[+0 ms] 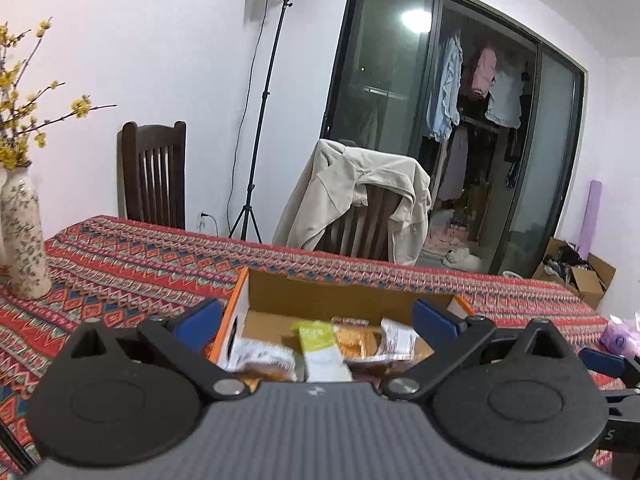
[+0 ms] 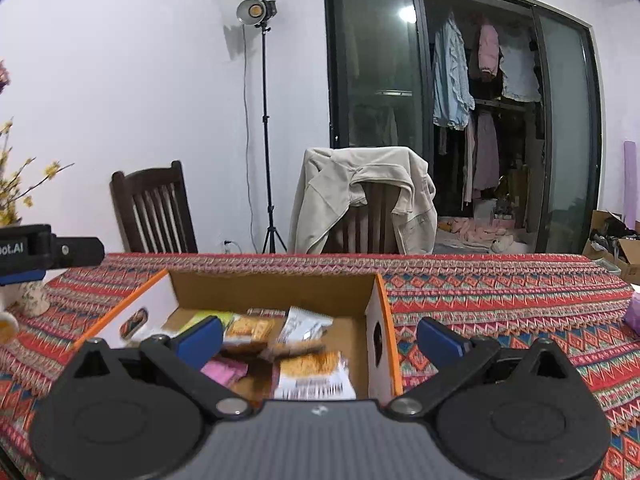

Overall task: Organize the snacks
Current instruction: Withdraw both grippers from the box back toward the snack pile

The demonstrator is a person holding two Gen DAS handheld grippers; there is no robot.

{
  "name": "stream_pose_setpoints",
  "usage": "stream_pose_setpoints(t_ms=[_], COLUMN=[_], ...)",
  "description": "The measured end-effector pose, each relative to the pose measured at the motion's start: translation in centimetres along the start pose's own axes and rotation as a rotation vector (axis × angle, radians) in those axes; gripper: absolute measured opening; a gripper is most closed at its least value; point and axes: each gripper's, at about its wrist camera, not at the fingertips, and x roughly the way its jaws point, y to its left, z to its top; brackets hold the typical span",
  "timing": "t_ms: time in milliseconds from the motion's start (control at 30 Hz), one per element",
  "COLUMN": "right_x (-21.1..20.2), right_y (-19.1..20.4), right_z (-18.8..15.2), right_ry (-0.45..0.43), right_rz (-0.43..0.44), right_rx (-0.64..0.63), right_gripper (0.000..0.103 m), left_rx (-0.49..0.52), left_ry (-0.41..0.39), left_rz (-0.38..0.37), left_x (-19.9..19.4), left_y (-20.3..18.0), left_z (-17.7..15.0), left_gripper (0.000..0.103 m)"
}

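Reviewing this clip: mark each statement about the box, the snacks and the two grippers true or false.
1. The cardboard box holds several snack packets. True.
2. The left gripper is clamped on a packet. False: its jaws are spread wide, holding nothing.
3. The right gripper is open. True.
4. The box stands on bare wood. False: it sits on a patterned tablecloth.
5. A beige jacket hangs over a chair. True.
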Motion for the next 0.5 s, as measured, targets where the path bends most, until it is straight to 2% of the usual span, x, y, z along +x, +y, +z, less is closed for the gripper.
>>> stream_pose_setpoints(t_ms=[500], right_x=[-5.8], right_y=[-0.7], right_z=[-5.9], right_ry=[0.088], right_rz=[0.045], right_rx=[0.018], right_gripper=[0.103], left_rx=[0.033], left_ry=[0.097], left_rz=[0.016], left_x=[-5.2], left_y=[2.2], left_z=[-5.5], left_gripper=[0.103])
